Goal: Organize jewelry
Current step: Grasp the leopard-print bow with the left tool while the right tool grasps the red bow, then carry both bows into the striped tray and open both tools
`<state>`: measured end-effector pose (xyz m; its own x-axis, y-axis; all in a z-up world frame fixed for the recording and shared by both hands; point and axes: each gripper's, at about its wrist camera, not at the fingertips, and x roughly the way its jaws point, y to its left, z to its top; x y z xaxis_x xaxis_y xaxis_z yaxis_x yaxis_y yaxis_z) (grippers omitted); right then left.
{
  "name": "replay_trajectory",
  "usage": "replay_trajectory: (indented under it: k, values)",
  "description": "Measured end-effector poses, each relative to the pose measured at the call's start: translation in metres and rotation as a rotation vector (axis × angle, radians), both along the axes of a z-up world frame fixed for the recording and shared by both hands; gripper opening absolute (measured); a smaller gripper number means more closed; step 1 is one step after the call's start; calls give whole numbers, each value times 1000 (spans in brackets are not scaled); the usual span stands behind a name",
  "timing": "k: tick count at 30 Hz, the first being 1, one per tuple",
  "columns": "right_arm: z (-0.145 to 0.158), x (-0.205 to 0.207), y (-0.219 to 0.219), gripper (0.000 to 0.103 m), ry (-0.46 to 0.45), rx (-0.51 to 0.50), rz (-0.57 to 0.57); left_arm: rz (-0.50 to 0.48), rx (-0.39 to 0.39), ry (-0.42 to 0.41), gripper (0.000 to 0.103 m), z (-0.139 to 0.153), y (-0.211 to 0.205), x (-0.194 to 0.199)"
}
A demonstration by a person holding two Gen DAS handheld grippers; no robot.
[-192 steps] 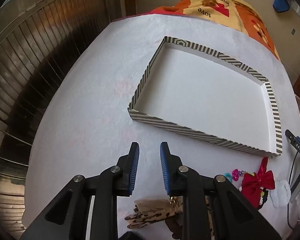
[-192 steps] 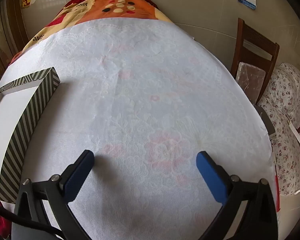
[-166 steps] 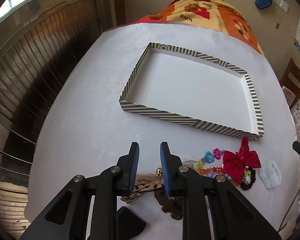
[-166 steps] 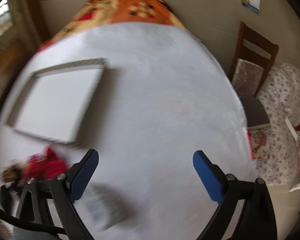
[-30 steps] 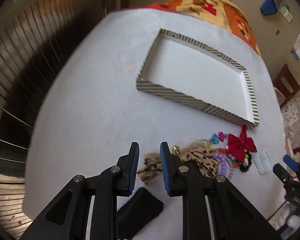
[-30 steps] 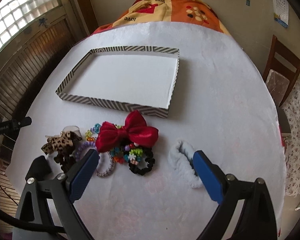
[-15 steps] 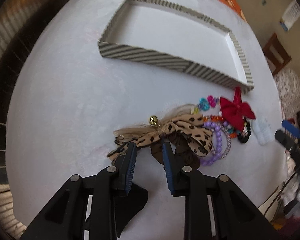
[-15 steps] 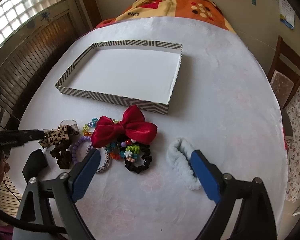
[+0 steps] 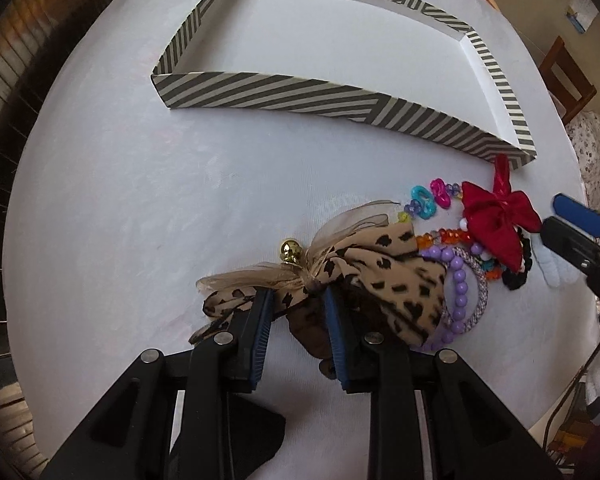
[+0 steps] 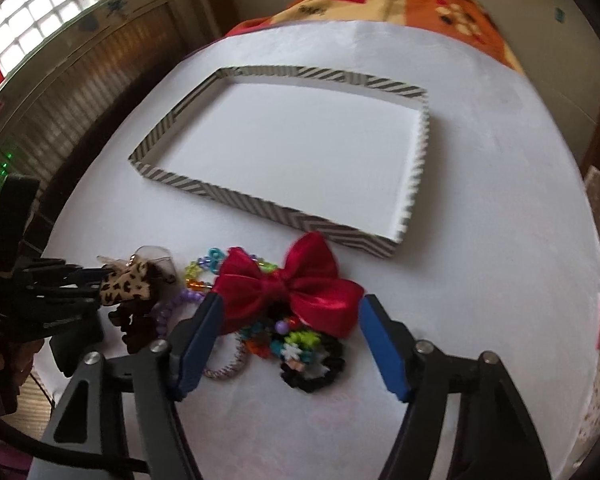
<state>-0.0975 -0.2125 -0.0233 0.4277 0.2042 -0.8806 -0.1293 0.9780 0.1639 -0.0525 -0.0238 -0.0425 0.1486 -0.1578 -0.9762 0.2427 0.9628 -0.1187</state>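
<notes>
Left wrist view: a striped tray [image 9: 284, 92] sits on the white tabletop [image 9: 120, 200], empty, apart from a pile of accessories nearer the camera. A purple bead bracelet [image 9: 460, 284] and a red bow [image 9: 496, 216] crowd the leopard-print bow [image 9: 380, 264]. The left gripper [image 9: 296, 300] points steeply down, jaws parted, straddling the leopard-print bow's knot without pinching it. Right wrist view: the right gripper [image 10: 288, 320] angles down over the red bow [image 10: 288, 284], jaws closing, the red bow between them, not yet pressed.
</notes>
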Motion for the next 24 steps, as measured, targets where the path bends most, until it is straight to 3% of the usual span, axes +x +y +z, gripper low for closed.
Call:
replay_trajectory:
  k: [1,3,6,10,13,16,24]
  values:
    - [-3,3,2,54,11,6,7,4,-6,-2,19,0,1,1]
    - [-11,10,5,48,41,35,26,11,-16,-3,19,-1,2,3]
    - [-20,17,12,44,61,30,56,17,-25,-12,19,-1,3,5]
    - [-35,23,14,20,85,19,77,11,-22,-35,15,-1,2,3]
    - [-33,22,11,12,69,26,79,10,-28,-46,10,-1,-2,3]
    - [-28,18,10,5,57,26,76,16,-53,-50,6,3,0,2]
    - [8,9,0,4,-13,62,40,21,-102,-112,3,34,8,-1]
